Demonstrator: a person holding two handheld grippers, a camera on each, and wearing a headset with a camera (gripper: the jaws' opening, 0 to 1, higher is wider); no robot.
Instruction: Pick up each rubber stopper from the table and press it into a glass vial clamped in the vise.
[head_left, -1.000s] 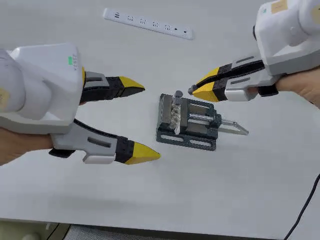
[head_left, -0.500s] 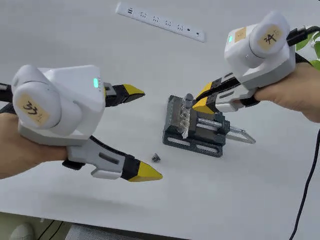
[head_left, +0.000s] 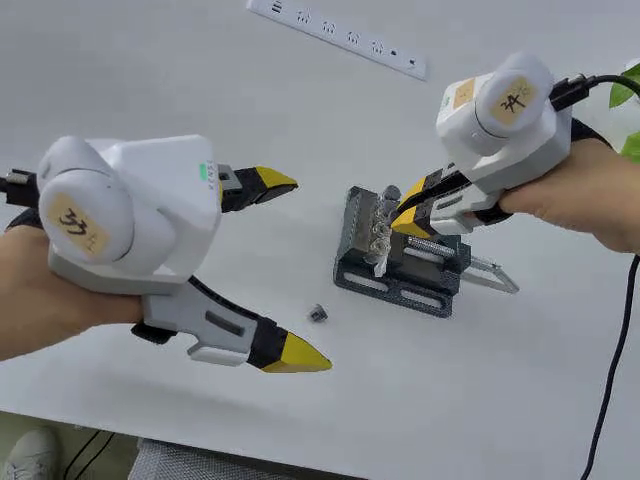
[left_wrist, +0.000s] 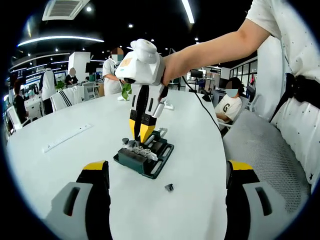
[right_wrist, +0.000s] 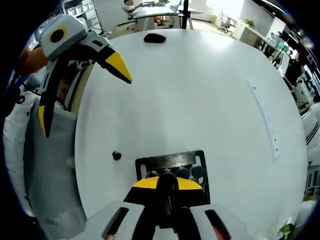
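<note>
A dark metal vise on the white table clamps a row of small glass vials. My right gripper hangs over the vials, shut on a grey rubber stopper that sits at the top of the row. In the right gripper view its yellow tips pinch the dark stopper just above the vise. A loose stopper lies on the table in front of the vise. My left gripper is wide open to the left of the vise, holding nothing. The left gripper view shows the vise and the loose stopper.
A white power strip lies at the far edge of the table. A black cable runs down the right side. The vise handle sticks out to the right. People sit at other tables in the background.
My right gripper has come down from beside the vise to the top of the vials with the stopper. The left gripper has rolled slightly. The head camera has shifted, bringing the loose stopper into view.
</note>
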